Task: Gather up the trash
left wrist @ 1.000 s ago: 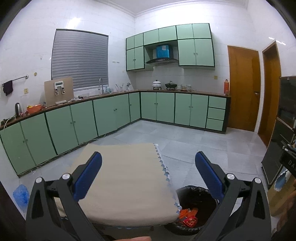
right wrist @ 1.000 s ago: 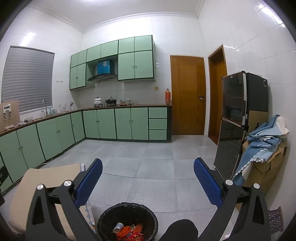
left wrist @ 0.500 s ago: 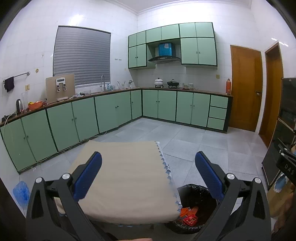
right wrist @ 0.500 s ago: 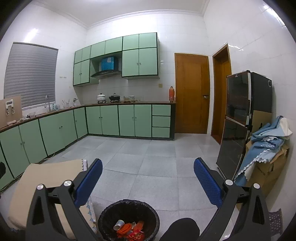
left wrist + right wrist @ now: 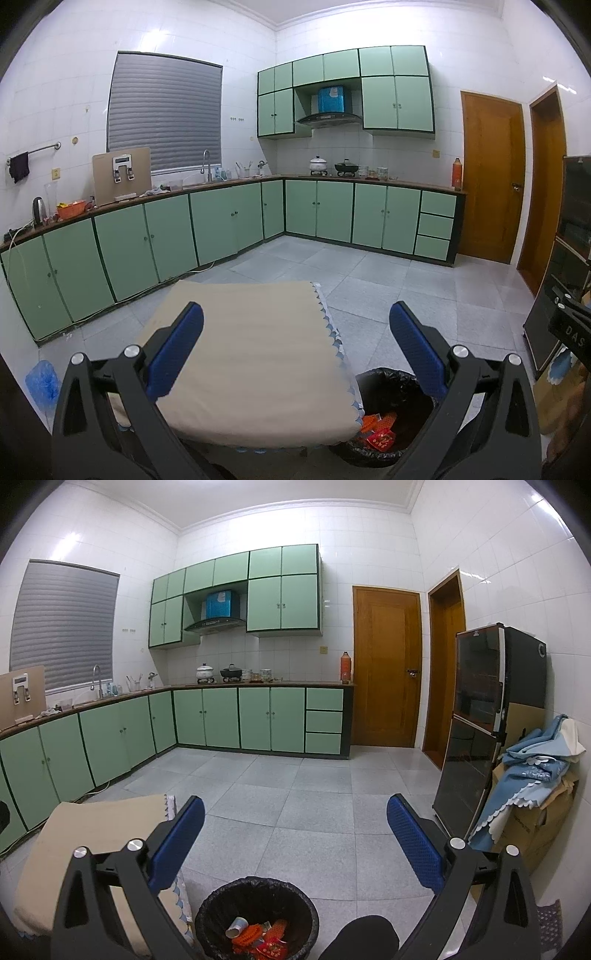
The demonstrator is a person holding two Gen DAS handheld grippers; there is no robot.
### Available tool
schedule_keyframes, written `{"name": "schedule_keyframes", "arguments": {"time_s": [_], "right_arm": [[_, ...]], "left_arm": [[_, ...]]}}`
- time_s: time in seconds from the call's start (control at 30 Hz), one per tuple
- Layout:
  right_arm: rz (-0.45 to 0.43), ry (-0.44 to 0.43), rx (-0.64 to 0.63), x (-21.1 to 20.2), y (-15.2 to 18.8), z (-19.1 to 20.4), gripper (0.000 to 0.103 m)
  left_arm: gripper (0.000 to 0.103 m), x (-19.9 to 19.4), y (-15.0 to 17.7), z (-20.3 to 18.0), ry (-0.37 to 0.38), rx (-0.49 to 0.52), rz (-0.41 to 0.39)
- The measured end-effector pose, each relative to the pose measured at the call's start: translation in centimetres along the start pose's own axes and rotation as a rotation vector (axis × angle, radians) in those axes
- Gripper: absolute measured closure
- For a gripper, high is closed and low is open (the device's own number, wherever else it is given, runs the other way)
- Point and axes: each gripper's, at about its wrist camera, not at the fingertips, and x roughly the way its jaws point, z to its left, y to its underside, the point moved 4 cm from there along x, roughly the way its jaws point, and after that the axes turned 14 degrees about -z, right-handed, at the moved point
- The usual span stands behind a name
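A: Both tools empty? Left tool (image 5: 295, 328) and right tool (image 5: 295, 823) w/ jaws spread wide, nothing between.

B: Yes. Trash (image 5: 258, 936) already in the black bin (image 5: 207, 912) on the floor, just beside the cloth-covered bench (image 5: 258, 369). Bench top bare, so probably held idle, task approx. done.

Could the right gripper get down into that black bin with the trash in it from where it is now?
Probably yes. The right gripper is open and empty, and the bin sits just below it on the floor with its mouth uncovered. Nothing lies between them; the cloth-covered table stands off to the side.
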Motion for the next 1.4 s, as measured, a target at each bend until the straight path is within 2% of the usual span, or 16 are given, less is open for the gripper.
{"name": "schedule_keyframes", "arguments": {"time_s": [1.4], "right_arm": [[-0.003,0.0,0.005,-0.1,0.2,0.24,0.006]], "left_arm": [[0.005,0.03,-0.22,0.47,-0.003,-0.015,0.006]]}}
